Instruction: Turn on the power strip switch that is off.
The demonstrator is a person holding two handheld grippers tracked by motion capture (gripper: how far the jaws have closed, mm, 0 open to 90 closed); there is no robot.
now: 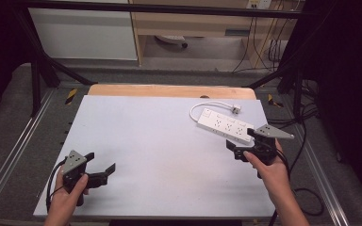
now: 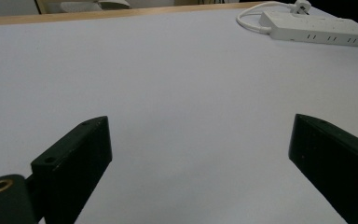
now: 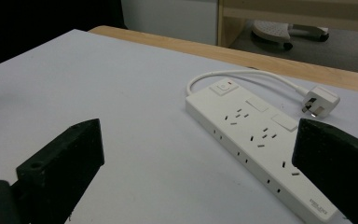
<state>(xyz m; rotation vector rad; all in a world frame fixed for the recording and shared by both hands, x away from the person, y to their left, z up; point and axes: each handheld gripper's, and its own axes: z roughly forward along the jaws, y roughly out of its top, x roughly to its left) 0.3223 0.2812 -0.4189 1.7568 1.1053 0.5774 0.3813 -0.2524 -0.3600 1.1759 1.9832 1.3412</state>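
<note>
A white power strip [image 1: 225, 125] lies flat at the right of the white tabletop [image 1: 146, 141], its short cable looping back to a white plug [image 1: 236, 109]. My right gripper [image 1: 239, 142] hovers just in front of the strip's near end, open, nothing between its jaws. In the right gripper view the power strip [image 3: 256, 140] runs diagonally ahead and passes under the right jaw, with the plug [image 3: 320, 102] beyond it. My left gripper [image 1: 101, 162] is low at the front left, open and empty. In the left gripper view the power strip [image 2: 317, 30] sits far off at the top right.
A wooden table edge [image 1: 169, 91] shows behind the white tabletop. Black frame legs [image 1: 37, 70] stand at both far corners. Cables [image 1: 306, 141] trail on the floor to the right. A wooden cabinet [image 1: 193, 23] and a wheeled base [image 1: 172, 41] stand beyond the table.
</note>
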